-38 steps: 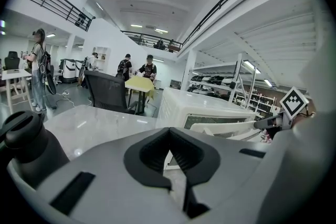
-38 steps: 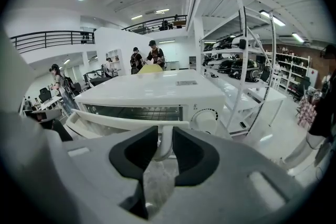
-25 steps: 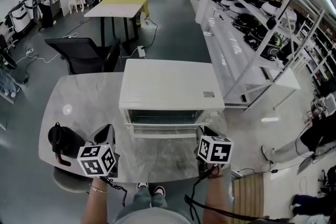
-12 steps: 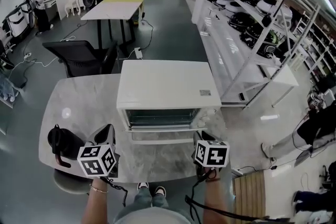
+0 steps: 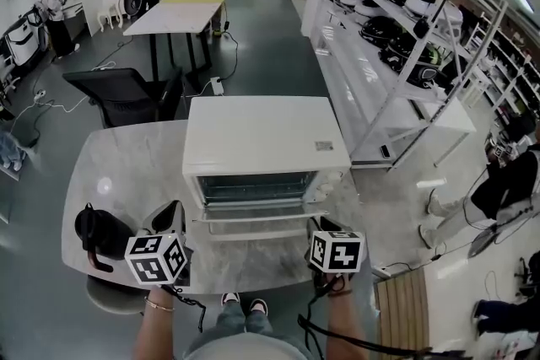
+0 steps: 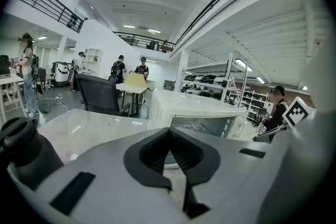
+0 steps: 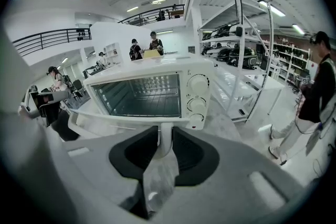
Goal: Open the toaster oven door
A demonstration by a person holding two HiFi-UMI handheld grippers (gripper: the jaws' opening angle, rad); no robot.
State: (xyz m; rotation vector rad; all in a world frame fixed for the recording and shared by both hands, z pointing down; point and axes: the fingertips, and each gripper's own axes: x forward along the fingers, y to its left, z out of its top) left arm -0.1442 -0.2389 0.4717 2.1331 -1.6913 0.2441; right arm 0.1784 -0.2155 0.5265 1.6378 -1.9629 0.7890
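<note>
The toaster oven (image 5: 266, 135) sat in the middle of the pale marbled worktop (image 5: 126, 164), front towards the person, so that both hands could reach it without stretching. The right hand-held gripper (image 7: 164, 136) was clenched on the door handle (image 7: 121, 118), its two dark pads set either side of the short white post that joins the bar to the door. Taking the handle at the post, near its right end, seemed sensible: the pads have something to bear against there and are less likely to slide along the smooth bar. The door (image 5: 253, 225) looked swung partway down on its bottom hinge, its top edge leaning out towards the person and the wire rack inside in plain view over the bar (how far down it had come was hard to judge from these angles). The three knobs (image 7: 198, 94) on the right of the oven's front stood clear of the grip. The left hand-held gripper (image 6: 169, 136) hung low over the near left part of the worktop with its jaws closed on nothing, apparently kept out of the door's swing. A black jug (image 5: 94, 230) stood just beside it, well apart from the oven. By my judgement the pull needs finishing, downward and towards the person.
</note>
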